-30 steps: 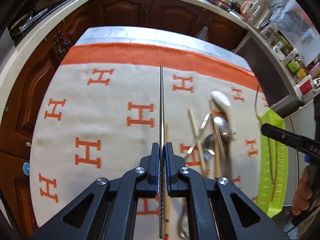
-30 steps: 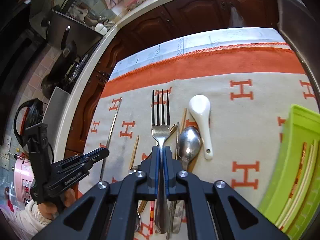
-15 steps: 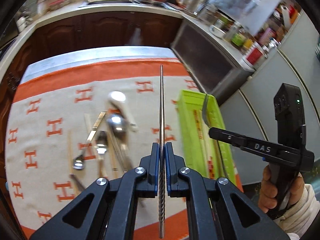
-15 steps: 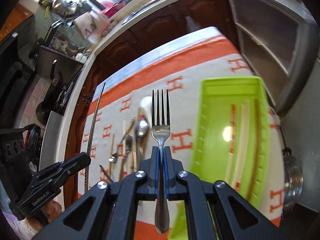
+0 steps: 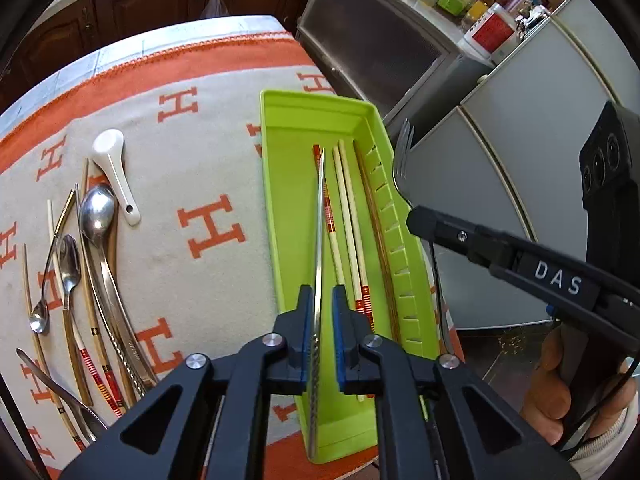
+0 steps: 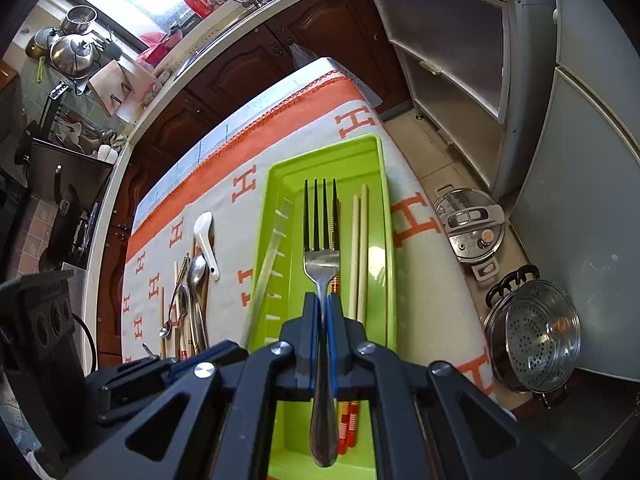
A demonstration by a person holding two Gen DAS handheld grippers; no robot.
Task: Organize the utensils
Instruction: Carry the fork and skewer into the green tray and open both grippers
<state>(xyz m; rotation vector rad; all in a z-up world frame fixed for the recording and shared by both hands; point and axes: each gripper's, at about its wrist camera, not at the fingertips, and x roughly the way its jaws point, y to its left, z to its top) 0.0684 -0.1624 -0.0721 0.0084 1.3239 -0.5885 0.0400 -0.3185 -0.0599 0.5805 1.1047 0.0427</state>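
**Utensils at the green tray**

Your metal chopstick (image 5: 319, 240), thin and silver with a ridged grip end, points lengthwise over the lime-green plastic tray (image 5: 280, 208). Your steel fork (image 6: 321, 256) has four tines and points forward above the same tray. On the tray floor lie a red-banded pair of chopsticks (image 5: 362, 300), a pale pair (image 5: 347, 216) and a brown wooden pair (image 5: 376, 216), all lengthwise. Left of the tray, on the cloth, lie a white ceramic spoon (image 5: 114, 172), a large steel spoon (image 5: 98, 216), a smaller spoon (image 5: 69, 260) and more chopsticks (image 5: 94, 332).
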